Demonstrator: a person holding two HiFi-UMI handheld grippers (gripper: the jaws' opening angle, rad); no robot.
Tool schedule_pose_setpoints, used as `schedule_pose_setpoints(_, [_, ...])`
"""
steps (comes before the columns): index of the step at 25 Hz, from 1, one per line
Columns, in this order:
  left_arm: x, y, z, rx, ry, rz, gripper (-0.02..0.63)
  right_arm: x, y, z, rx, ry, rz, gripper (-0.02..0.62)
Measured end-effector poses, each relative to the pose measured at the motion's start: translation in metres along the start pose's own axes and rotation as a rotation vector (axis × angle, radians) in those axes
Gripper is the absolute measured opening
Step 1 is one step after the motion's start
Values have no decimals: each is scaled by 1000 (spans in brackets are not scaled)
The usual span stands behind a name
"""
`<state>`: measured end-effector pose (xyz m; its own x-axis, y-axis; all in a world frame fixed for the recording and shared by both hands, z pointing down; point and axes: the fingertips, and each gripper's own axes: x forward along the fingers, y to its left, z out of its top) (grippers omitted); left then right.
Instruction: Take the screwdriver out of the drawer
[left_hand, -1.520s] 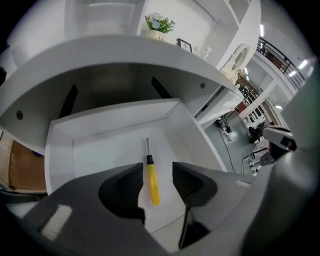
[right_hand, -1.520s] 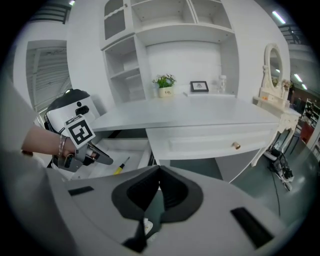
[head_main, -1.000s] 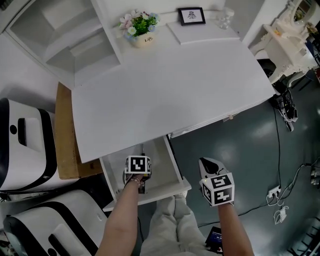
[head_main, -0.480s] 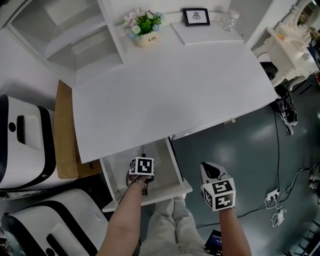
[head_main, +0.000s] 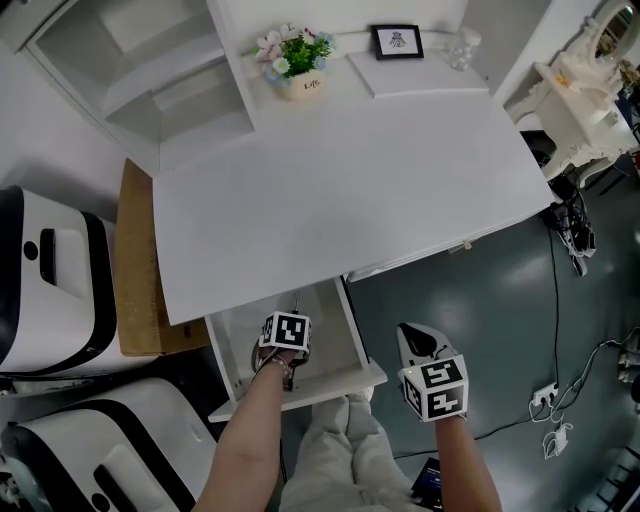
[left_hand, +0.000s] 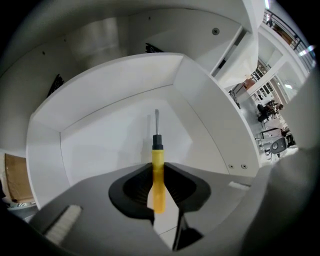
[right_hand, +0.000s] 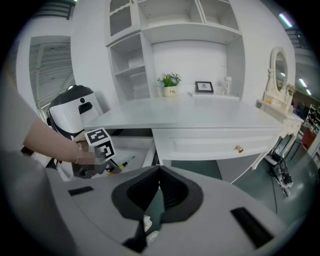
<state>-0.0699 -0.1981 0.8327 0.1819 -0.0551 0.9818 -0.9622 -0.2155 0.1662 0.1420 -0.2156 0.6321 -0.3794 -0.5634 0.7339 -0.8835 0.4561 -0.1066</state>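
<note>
While head view hides most of it under the gripper body, the left gripper (head_main: 284, 342) points almost straight down into the open drawer (head_main: 356, 335), w/ only a thin bit of shaft showing past it. Left gripper view fills that in: the screwdriver (left_hand: 158, 180) (yellow handle, black collar, metal shaft) sits btw the jaws, which are closing on the handle. Jaw tips sit flush on both sides of it, no gap seen there. Shaft points at the drawer's back wall. Can't tell if it's lifted off the drawer floor.

Right gripper view adds a side look: left gripper low in the drawer w/ yellow handle and tip poking out of it. It also shows a shut drawer w/ brass knob (right_hand: 239, 149) next door, which head view gives only as a strip under the desk (head_main: 350, 190) edge.

Right gripper (head_main: 415, 338): jaw tips together, nothing btw them, over grey floor just right of the drawer's front corner, not touching it.

Room: screwdriver approx mid-drawer, well apart from both side walls and the back wall. Desk top overhangs the drawer's rear; front part is open above. Person's legs (head_main: 330, 450) sit below the drawer front. Flower pot (head_main: 298, 62) and picture frame (head_main: 397, 41) are at the desk's far edge, well apart from the drawer. Cardboard (head_main: 135, 260) lies left of the desk.
</note>
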Motion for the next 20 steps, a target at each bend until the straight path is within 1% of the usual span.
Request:
schedule_pose_setpoints(9, [-35, -5, 0, 24, -28, -12, 78, -20, 6, 22, 11, -65, -11, 6])
schedule_pose_setpoints(13, [-50, -1, -2, 17, -41, -19, 78, -29, 14, 34, -11, -89, -7, 6])
schedule_pose_setpoints(20, [-81, -8, 3, 49, -73, -42, 78, -46, 20, 56, -37, -138, -11, 6])
